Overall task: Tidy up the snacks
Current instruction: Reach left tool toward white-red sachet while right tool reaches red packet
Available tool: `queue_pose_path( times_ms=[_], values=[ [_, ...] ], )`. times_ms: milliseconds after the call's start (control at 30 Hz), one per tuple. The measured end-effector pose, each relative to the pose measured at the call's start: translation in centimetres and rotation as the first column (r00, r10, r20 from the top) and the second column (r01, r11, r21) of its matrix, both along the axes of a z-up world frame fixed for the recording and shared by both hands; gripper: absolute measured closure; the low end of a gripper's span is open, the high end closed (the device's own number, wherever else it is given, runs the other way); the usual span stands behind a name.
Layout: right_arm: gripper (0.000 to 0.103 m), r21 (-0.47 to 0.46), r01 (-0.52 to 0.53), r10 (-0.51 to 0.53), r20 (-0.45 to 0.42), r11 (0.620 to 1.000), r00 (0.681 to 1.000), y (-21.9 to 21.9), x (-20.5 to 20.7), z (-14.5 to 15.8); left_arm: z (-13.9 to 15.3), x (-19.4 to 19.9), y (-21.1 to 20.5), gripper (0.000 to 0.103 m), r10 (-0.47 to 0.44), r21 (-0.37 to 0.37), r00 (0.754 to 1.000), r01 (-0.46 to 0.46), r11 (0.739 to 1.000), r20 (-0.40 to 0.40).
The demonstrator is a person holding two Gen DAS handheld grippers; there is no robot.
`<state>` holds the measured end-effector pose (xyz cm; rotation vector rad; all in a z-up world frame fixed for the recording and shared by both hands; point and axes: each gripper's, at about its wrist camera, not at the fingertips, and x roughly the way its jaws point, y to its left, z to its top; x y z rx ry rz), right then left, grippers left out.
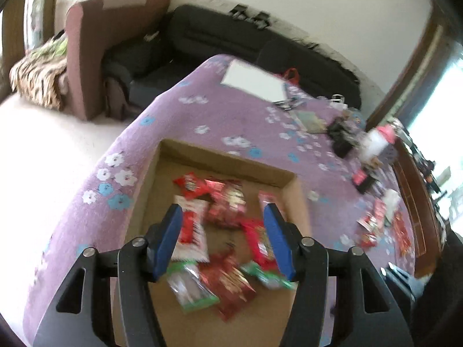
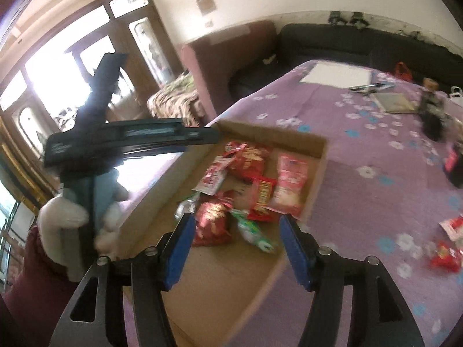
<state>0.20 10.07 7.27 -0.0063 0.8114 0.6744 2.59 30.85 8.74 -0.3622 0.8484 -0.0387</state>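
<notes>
Low in the middle of the left wrist view, the left gripper (image 1: 222,240) hangs over a box (image 1: 298,202). Its two blue fingers (image 1: 169,240) stand apart, and nothing is between them. They touch no snack.

Under them, the box sits on a purple cloth (image 1: 231,115) with white and blue flowers. Snacks (image 1: 225,202) lie loose on the box floor, in the middle of the frame. Most packs are red. One green pack (image 1: 192,289) lies near the bottom, just beside the left finger. At the right edge of the frame, more red packs (image 1: 373,225) lie on the cloth, outside the box and well apart from it.

At the bottom middle of the right wrist view, the right gripper (image 2: 235,248) also hangs over the near end of the box (image 2: 272,134). Its blue fingers (image 2: 295,248) are open wide and hold nothing. A green and white pack (image 2: 254,231) lies on the box floor between them, but they do not touch it. A red pack (image 2: 212,222) lies just beside the left finger.

On the left side of that frame, a hand (image 2: 66,222) in a white glove holds the other gripper's handle. A dark red sleeve (image 2: 34,274) shows below it. Far up the cloth lies a white sheet (image 2: 337,75). A dark sofa (image 2: 332,43) stands behind the table.
</notes>
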Motion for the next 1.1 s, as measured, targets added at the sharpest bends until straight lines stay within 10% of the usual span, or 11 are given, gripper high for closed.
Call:
queue_pose_path(
  times_ms=[267,600,1100],
  values=[
    [0.039,0.049,0.230,-0.230,-0.008,0.972,0.973,-12.4,-1.1,-0.2,1.9,-4.9,-6.5,0.046,-0.135,-0.080,0.990,0.137,0.987,0.028],
    [0.037,0.107,0.546,-0.544,-0.049,0.831,0.837,-28.1,-2.1,-0.9,-0.3,-7.5,-14.0,0.045,-0.284,-0.108,0.959,0.280,0.954,-0.023],
    [0.037,-0.090,0.514,-0.517,-0.014,0.853,0.856,-22.2,9.0,-3.4,-1.1,-9.7,-16.4,0.045,-0.351,-0.045,0.936,0.349,0.936,-0.028]
  ],
)
